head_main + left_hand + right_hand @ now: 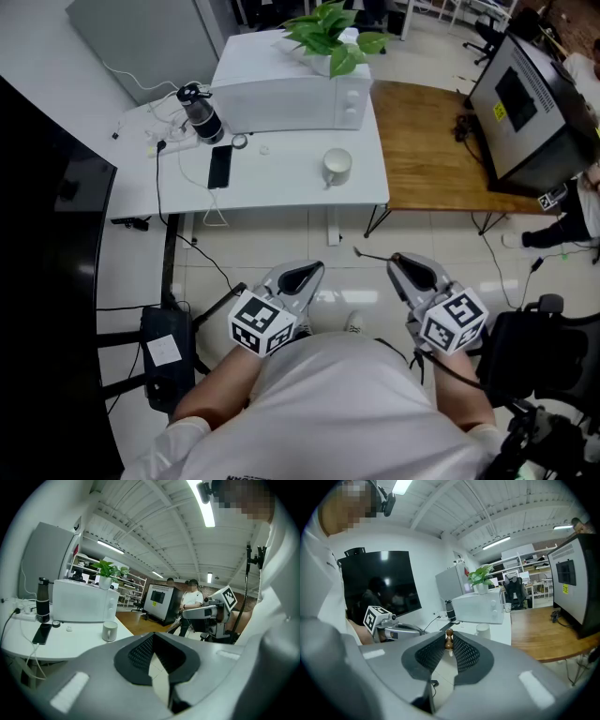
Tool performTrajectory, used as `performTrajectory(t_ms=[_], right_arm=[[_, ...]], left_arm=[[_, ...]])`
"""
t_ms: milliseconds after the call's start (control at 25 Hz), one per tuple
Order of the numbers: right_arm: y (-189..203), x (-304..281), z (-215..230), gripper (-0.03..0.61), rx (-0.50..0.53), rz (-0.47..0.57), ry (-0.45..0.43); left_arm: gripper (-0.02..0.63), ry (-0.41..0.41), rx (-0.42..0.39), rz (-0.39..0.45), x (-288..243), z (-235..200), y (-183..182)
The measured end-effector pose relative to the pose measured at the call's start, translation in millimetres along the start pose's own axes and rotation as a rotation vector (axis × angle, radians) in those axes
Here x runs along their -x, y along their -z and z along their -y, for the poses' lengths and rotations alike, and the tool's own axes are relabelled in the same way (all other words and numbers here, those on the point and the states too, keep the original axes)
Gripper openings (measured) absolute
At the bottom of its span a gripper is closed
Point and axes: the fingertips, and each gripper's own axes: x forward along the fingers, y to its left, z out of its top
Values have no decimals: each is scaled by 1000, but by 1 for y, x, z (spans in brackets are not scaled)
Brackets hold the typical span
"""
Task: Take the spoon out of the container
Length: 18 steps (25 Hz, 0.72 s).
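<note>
Room: open workshop with a pale tiled floor; a white table (281, 178) bears a microwave (291, 94), a potted plant (330, 37) and a white mug (337, 166), the likely container. Head view: left gripper (314, 270) and right gripper (398, 262) are over the floor, well apart from the table; the spoon (370, 255) juts sideways from the right tips, clear of the mug. Left gripper view: pads meet at the tips, nothing between them. Right gripper view: pads pinch the spoon's brown knobbed end. Handling, judged: light, stiff, thin and smooth-shafted; liable to pivot in a tip pinch; best gripped on the handle near its end, as now.
</note>
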Motion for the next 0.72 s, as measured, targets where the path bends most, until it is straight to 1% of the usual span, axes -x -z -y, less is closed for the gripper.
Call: performTrajectory(t_ms=[720], right_arm=[[3, 1, -1, 57, 6, -11, 10]], left_arm=[[3, 8, 8, 8, -2, -1, 1]])
